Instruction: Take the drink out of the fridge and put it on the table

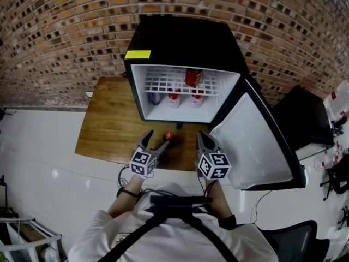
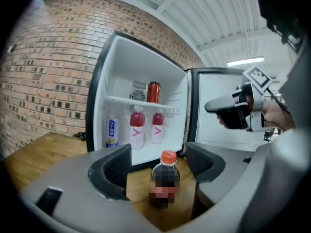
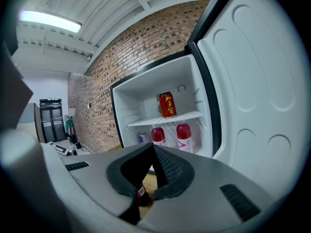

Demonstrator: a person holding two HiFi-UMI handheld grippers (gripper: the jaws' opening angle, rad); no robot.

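A light brown wooden table stands against a brick wall, and on it sits a small black fridge with a yellow sticker at its top left corner. In front of the fridge, the left gripper has its jaws spread wide. The dark drink bottle with an orange-red cap stands upright on the table between them, and the left gripper view shows a gap on each side of it, so neither pad touches the bottle. Inside the white fridge compartment, a small blue-and-white bottle stands at the left of the floor. Two pink-topped bottles with white labels stand beside it, under a white wire shelf. A red can stands upright on the right part of that shelf. The right gripper hovers just to the right of the dark bottle, apart from it. In the right gripper view its jaws are pressed together at the tips with nothing pinched. To its right, the fridge door hangs wide open, its white inner side facing up.
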